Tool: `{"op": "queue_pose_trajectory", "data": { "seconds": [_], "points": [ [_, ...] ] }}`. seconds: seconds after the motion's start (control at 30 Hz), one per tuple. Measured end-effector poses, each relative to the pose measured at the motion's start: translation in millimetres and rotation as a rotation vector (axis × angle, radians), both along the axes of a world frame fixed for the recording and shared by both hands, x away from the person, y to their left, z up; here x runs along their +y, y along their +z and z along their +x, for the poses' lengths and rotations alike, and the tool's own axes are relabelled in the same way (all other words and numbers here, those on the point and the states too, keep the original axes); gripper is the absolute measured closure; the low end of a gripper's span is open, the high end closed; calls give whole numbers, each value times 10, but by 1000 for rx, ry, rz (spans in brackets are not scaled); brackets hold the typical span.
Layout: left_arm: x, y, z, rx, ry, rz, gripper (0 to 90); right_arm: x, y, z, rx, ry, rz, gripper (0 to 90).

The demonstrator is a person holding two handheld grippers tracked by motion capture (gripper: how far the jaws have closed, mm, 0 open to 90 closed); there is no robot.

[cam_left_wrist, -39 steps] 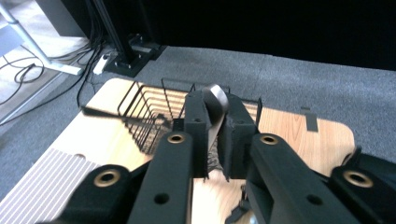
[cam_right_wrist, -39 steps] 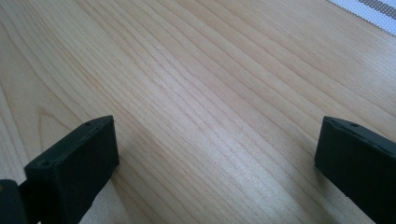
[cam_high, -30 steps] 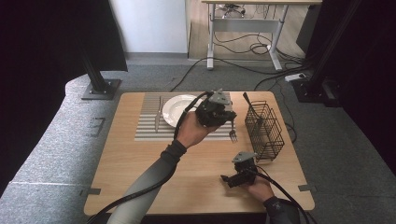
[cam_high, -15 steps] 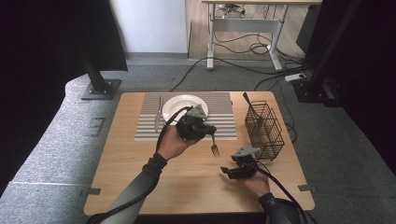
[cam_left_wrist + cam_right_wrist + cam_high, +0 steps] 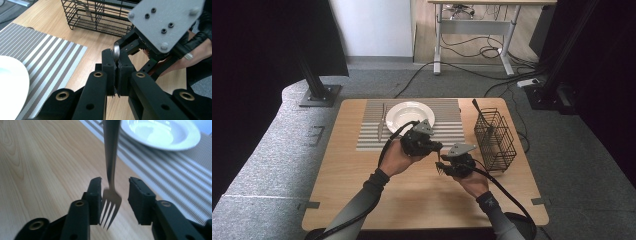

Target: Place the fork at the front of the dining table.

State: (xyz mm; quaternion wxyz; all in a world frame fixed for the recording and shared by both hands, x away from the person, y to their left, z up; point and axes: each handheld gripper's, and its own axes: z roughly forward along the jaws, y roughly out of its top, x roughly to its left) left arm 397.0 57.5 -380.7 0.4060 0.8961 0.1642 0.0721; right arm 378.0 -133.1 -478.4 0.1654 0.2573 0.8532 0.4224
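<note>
A metal fork [image 5: 111, 157] hangs tines down, its handle end [image 5: 116, 49] pinched in my left gripper [image 5: 117, 67], which is shut on it. In the high view the left gripper [image 5: 436, 148] is over the table's middle, just in front of the striped placemat [image 5: 452, 127]. My right gripper [image 5: 443, 167] faces it from the right. In the right gripper view the right gripper [image 5: 115, 187] is open, with the fork's neck and tines [image 5: 109, 211] between its jaws; the pads [image 5: 96, 192] stand apart from the metal.
A white plate [image 5: 410, 116] sits on the placemat, with a knife [image 5: 381, 122] lying to its left. A black wire basket [image 5: 495, 140] stands at the table's right, a utensil [image 5: 86, 10] inside it. Bare wood lies in front of both hands.
My left gripper carried the fork from beside the basket down and toward the person. The right gripper moved up and left to meet it, and the fork now hangs between its jaws.
</note>
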Motion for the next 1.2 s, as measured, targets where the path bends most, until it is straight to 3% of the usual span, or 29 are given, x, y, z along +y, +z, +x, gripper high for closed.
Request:
{"op": "queue_pose_trajectory", "data": {
  "seconds": [0.13, 0.3, 0.33, 0.5, 0.67, 0.73, 0.87, 1.07, 1.2],
  "points": [
    [6, 10, -4, -1, -5, -7, 869, 77, 87, 0, -8, 23, -20, 820],
    [23, -6, -1, 4, -20, -39, 854, 107, 110, -28, -32, 26, -34, 841],
    [22, -21, 3, 20, -31, -58, 784, 107, 109, -31, -27, 29, -30, 843],
    [51, -82, -31, -36, -1, -42, 527, 103, 109, -31, -19, 36, -14, 843],
    [161, -194, -66, -50, 45, -56, 289, 85, 113, -19, -23, 24, -18, 843],
    [243, -264, -90, -63, 70, -47, 235, 74, 115, -13, -22, 20, -23, 843],
    [419, -411, -119, -40, 118, -81, 147, 48, 123, 16, -23, 2, -32, 842],
    [684, -622, -166, 1, 179, -133, 107, -15, 145, 94, -6, -29, -26, 842],
    [812, -783, -245, -18, 222, -110, 50, -64, 166, 156, 1, -46, -18, 841]
  ]
}}
